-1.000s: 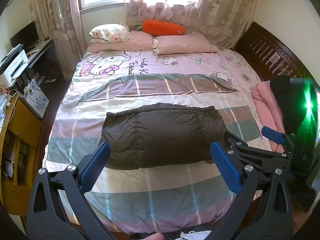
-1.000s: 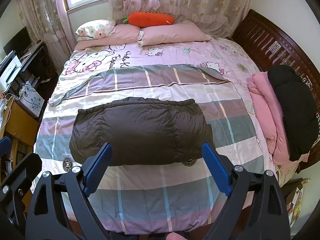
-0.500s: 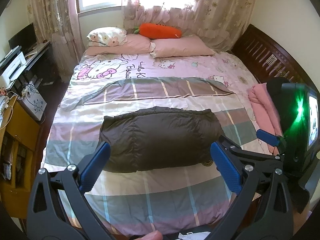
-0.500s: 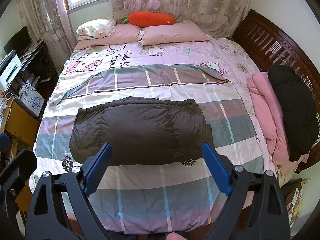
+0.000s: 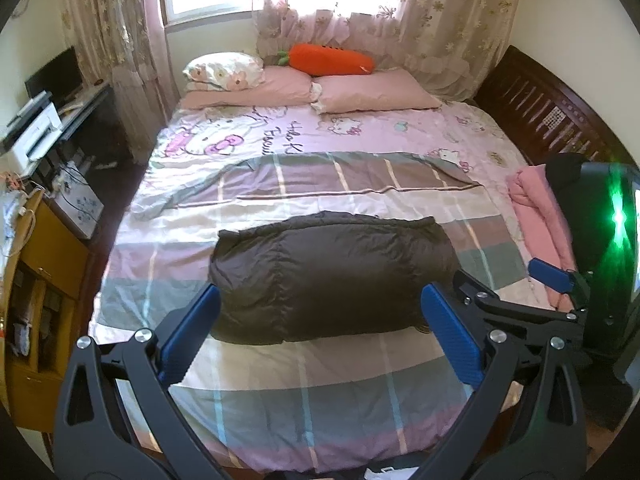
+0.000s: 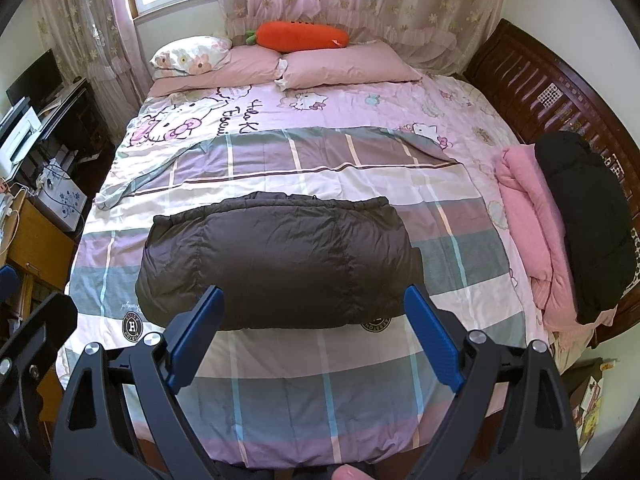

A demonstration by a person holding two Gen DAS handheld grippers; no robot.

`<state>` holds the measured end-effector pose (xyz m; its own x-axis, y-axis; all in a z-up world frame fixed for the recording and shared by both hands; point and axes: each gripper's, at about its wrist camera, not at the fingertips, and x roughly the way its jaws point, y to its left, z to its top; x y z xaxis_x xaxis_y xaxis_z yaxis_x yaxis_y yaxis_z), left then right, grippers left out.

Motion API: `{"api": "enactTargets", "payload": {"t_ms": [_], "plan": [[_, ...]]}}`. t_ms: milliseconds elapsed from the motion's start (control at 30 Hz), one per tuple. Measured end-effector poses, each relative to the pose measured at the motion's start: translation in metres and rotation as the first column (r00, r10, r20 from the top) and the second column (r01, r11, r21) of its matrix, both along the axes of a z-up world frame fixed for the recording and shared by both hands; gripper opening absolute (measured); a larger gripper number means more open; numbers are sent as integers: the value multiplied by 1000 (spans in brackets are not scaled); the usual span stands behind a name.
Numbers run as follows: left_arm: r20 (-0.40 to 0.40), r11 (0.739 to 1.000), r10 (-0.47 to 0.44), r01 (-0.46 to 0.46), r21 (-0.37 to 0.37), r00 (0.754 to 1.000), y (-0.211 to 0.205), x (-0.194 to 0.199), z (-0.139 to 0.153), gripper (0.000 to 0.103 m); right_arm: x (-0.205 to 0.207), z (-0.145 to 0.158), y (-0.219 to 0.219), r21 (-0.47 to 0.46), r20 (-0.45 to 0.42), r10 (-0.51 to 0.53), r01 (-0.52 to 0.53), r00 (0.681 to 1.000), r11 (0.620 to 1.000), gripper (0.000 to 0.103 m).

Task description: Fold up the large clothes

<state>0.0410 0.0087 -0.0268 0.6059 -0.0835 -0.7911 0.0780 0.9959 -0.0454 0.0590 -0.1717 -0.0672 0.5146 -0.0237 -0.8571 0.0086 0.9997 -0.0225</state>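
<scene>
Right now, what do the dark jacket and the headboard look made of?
Jacket: looks like thin synthetic shell, probably nylon or polyester, over puffy fill; stitched panels bulge and fine wrinkles catch a faint sheen. Headboard: seems dark stained wood with a glossy finish; carved slats show reddish-brown highlights. Neither can be confirmed by look alone.

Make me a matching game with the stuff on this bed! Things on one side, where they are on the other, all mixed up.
Things:
1. carrot plush
2. brown puffer jacket
3. black jacket
4. floral pillow

Places:
A. folded in the middle of the plaid quilt
B. lying on the pink blanket at the bed's right edge
C. top left corner, by the window
D. on top of the pink pillows

Pairs: 1-D, 2-A, 3-B, 4-C
</scene>
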Motion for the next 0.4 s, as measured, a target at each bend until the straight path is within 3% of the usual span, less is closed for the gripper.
{"api": "enactTargets", "payload": {"t_ms": [233,400], "plan": [[-66,999,-20,17,-45,998,2,9,-10,101,5,-6,-5,2,-13,8,-7,1000,1000,91],[-69,999,-29,26,-40,997,-2,11,-11,101,11,-7,-7,3,-16,10,-10,1000,1000,91]]}}
